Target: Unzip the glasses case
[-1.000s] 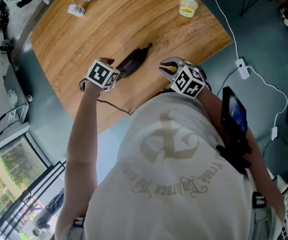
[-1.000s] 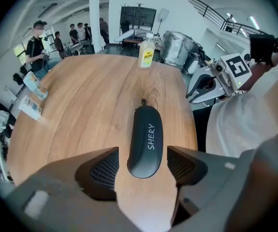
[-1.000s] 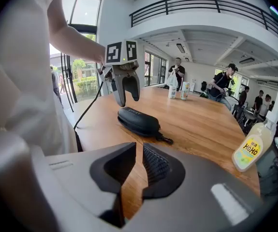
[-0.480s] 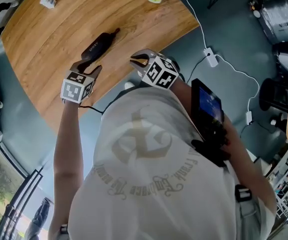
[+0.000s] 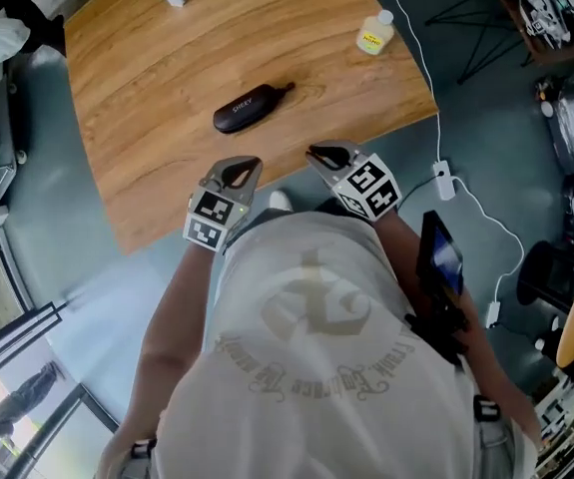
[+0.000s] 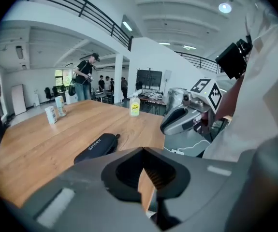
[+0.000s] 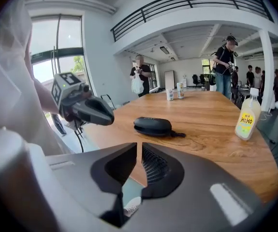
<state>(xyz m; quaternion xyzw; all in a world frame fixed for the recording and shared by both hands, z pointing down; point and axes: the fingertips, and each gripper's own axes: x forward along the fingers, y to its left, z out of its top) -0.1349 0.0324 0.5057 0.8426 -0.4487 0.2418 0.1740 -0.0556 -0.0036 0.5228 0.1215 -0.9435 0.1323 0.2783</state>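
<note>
On the bench [image 5: 147, 58], the closed glasses case [image 5: 252, 108] was seen well beyond both grippers: left gripper [image 5: 239, 171] fingers pressed together, right gripper [image 5: 328, 154] fingers just closing, narrowly spread, both empty. Pinning one end before the zipper pull was pinched was judged wise.

The left gripper [image 6: 143, 151] fills the bottom of the view, its jaws pressed together with nothing between them. At ten o'clock from their tips, close by, a black glasses case [image 6: 96, 148] lettered SHEEY lies flat on the wooden table [image 6: 32, 144]. A yellow-labelled bottle [image 6: 135, 106] stands at twelve o'clock. Two small containers [image 6: 51, 114] stand farther off at ten o'clock. The right gripper [image 6: 165, 127] hangs at two o'clock, beside the table's edge.
</note>
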